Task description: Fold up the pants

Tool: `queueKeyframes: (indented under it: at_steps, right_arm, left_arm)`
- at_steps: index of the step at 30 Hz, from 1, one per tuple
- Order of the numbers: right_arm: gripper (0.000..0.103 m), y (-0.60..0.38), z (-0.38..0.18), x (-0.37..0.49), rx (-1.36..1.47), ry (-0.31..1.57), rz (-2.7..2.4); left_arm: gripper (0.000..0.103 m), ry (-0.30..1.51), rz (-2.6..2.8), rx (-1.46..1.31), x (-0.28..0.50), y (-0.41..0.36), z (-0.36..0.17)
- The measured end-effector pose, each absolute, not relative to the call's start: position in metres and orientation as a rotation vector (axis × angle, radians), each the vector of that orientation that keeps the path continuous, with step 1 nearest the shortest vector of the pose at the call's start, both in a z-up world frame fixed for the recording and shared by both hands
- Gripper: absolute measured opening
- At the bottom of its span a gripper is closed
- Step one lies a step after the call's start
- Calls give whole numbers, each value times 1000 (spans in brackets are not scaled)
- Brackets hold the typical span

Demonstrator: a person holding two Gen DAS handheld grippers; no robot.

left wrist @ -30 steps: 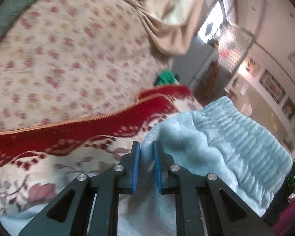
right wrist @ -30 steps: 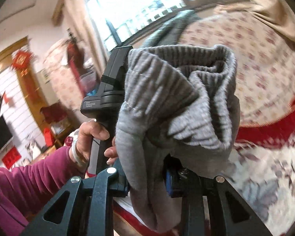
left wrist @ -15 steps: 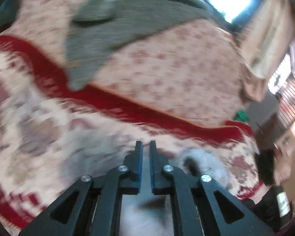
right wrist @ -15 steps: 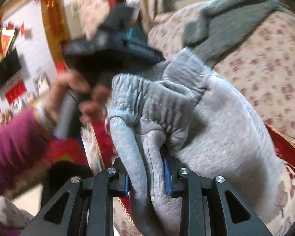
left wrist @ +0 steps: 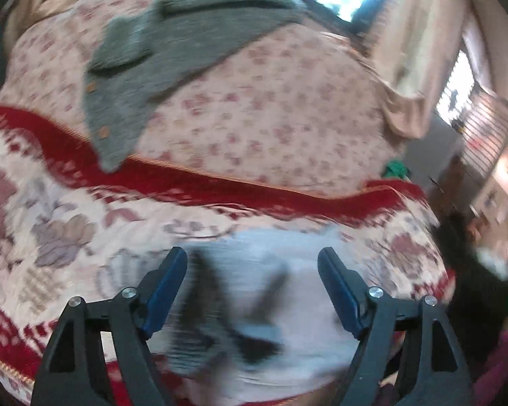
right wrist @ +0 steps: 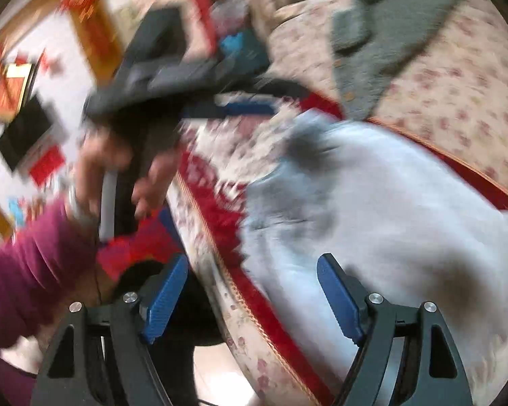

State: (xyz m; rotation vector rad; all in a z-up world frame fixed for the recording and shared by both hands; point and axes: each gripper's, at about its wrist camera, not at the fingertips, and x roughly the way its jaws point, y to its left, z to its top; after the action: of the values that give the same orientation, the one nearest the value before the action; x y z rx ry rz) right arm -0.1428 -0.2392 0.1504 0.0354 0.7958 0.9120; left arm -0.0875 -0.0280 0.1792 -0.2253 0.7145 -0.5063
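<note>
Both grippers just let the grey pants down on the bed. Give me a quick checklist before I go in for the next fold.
1. Left gripper free of cloth: ok; jaws have just been opening, pads apart, nothing pinched.
2. Right gripper free of cloth: ok; jaws have just been opening, pads clear of fabric.
3. Grey pants resting on the floral bedspread: ok.
4. Pants lying flat, without wrinkles: cannot tell; both views are motion-blurred.
5. Pants clear of the grey cardigan: ok; it lies further back, apart.
6. Pants fully on the bed: cannot tell; one end lies near the bed's edge.
</note>
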Motion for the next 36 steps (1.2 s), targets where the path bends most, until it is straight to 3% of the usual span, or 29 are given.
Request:
queueKeyframes:
  at_steps: [8, 15, 21, 26, 32, 36]
  right_arm:
    - [84, -316, 150, -100, 75, 769, 542]
    - [84, -316, 143, -67, 87, 778, 393]
    - [84, -283, 123, -46, -63, 823, 373]
    - [97, -269, 104, -24, -101, 820, 327]
    - [103, -276, 84, 8, -2, 919, 345]
    - [103, -284, 90, -3, 20, 888, 363]
  left_arm:
    - [81, 734, -631, -199, -122, -84, 179]
    - [81, 767, -642, -180, -128, -111, 161]
    - [81, 843, -502, -155, -114, -93, 125]
    - [80, 888, -530, -333, -98, -55, 98]
    - [80, 870, -516, -299, -92, -61, 94]
    - [81, 873, -476, -265, -96, -71, 101]
